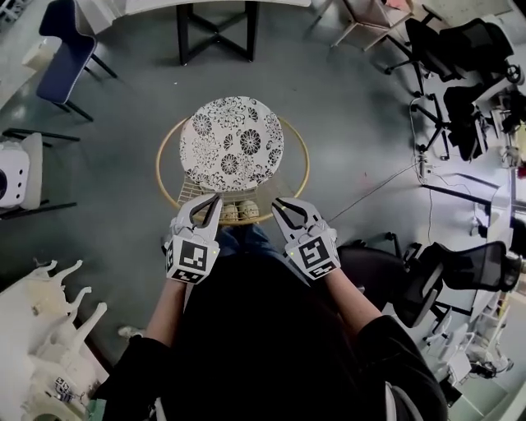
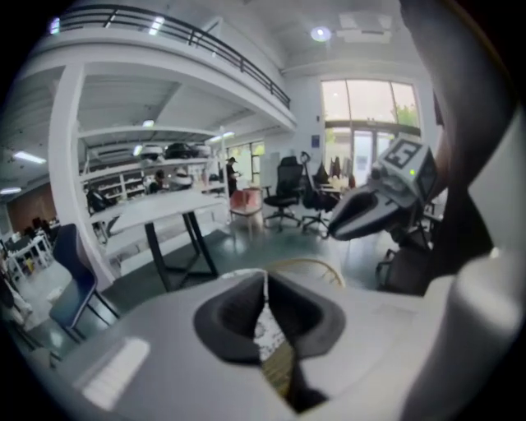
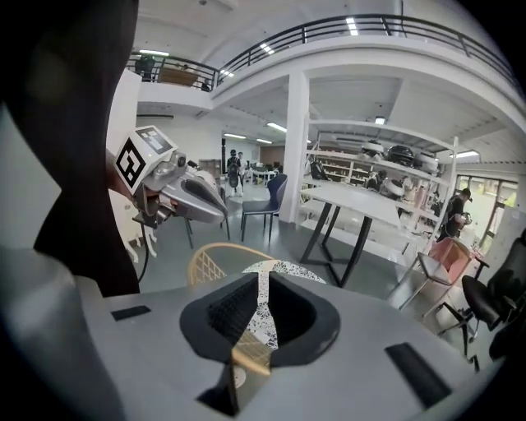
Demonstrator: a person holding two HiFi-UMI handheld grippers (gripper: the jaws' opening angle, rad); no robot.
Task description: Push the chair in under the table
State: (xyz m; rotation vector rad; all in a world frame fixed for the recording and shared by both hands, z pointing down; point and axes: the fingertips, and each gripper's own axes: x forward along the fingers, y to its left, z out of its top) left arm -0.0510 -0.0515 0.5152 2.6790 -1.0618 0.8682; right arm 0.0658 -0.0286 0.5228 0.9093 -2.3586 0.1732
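In the head view the chair [image 1: 232, 144] stands just in front of me, a round wicker frame with a black-and-white floral cushion. The white table [image 1: 215, 33] on black legs is beyond it at the top. My left gripper [image 1: 212, 200] and right gripper [image 1: 279, 203] hang side by side just above the chair's near rim [image 1: 234, 215], both shut with nothing in them. The left gripper view shows its closed jaws [image 2: 265, 279] over the cushion, with the wicker rim [image 2: 308, 265] and the right gripper [image 2: 370, 210] beyond. The right gripper view shows its jaws [image 3: 265, 279] shut, with the wicker back [image 3: 209, 261] and the table [image 3: 362, 205] ahead.
A blue chair [image 1: 66, 49] stands at the upper left and a pink chair [image 1: 374, 16] at the upper right. Black office chairs [image 1: 460, 49] crowd the right side. White moulded parts [image 1: 57, 329] lie at the lower left. Grey floor lies between the chair and the table.
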